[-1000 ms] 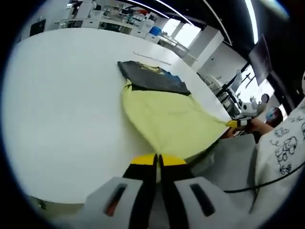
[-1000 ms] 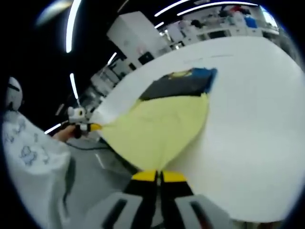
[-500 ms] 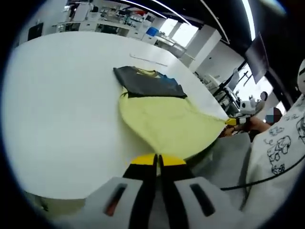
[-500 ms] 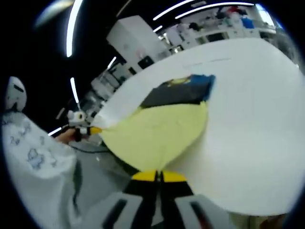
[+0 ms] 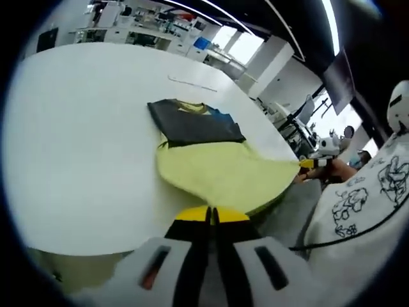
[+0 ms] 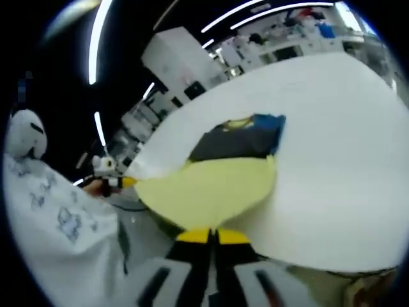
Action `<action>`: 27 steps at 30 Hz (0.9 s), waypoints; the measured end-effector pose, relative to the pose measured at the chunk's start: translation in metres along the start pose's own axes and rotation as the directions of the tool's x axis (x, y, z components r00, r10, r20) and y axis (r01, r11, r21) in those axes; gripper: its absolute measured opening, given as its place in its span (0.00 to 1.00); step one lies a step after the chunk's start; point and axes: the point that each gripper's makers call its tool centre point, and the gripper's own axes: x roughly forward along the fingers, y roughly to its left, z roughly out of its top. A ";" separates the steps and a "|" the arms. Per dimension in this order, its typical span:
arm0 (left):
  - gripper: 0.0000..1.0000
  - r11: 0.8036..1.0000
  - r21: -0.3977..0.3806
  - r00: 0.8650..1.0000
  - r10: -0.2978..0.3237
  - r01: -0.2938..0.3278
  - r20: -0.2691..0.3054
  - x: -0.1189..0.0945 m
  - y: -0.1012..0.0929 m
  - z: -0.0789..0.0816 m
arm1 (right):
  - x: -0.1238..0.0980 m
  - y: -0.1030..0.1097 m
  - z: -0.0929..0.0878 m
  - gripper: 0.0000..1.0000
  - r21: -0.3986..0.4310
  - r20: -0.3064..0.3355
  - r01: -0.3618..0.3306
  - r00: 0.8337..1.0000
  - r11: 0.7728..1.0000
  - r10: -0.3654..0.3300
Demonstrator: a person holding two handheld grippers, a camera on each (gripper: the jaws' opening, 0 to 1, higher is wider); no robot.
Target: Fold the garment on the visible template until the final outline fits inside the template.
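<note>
The garment (image 5: 211, 163) lies on a white table (image 5: 83, 141), its far part dark grey with a strip of blue and flat on the tabletop, its near part pale yellow and pulled taut toward the table's near edge. The yellow cloth narrows to two stretched corners. The left gripper (image 5: 211, 214) has its yellow-tipped jaws pressed together on one corner, and the right gripper (image 6: 213, 235) has its jaws pinched on the other; in the left gripper view the right gripper (image 5: 309, 164) shows at the far corner, past the table's edge. A person's white printed sleeve (image 5: 358, 204) stands beside the table. No template outline can be made out under the garment, and the cloth between the jaws is hidden by the tips.
</note>
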 end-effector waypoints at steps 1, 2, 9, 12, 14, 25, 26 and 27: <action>0.00 1.000 0.004 1.000 -0.002 0.002 0.004 0.001 -0.001 0.004 | 0.000 0.000 0.004 0.00 0.000 0.012 0.001 1.000 1.000 -0.001; 0.00 1.000 0.012 1.000 -0.007 0.007 0.014 0.002 -0.001 0.010 | 0.001 -0.001 0.010 0.00 0.002 0.029 0.001 1.000 1.000 -0.001; 0.00 0.999 0.038 0.998 -0.003 0.001 0.065 0.018 0.011 0.045 | 0.010 -0.010 0.040 0.00 -0.005 0.084 0.017 0.996 1.000 -0.016; 0.00 0.999 0.052 0.996 -0.006 0.002 0.089 0.024 0.015 0.060 | 0.013 -0.013 0.053 0.00 -0.038 0.099 0.027 0.995 0.999 -0.023; 0.00 0.998 0.070 0.995 -0.008 0.001 0.101 0.028 0.017 0.071 | 0.015 -0.016 0.064 0.00 -0.038 0.116 0.033 0.993 0.999 -0.028; 0.00 0.993 0.117 0.988 -0.002 -0.017 0.156 0.057 0.036 0.136 | 0.034 -0.053 0.140 0.00 -0.088 0.201 0.077 0.978 0.993 -0.058; 0.00 0.993 0.115 0.987 -0.006 -0.013 0.163 0.059 0.037 0.141 | 0.036 -0.057 0.146 0.00 -0.097 0.206 0.078 0.977 0.992 -0.056; 0.00 0.994 0.106 0.986 -0.006 -0.012 0.169 0.062 0.040 0.147 | 0.038 -0.062 0.154 0.00 -0.092 0.213 0.070 0.976 0.993 -0.049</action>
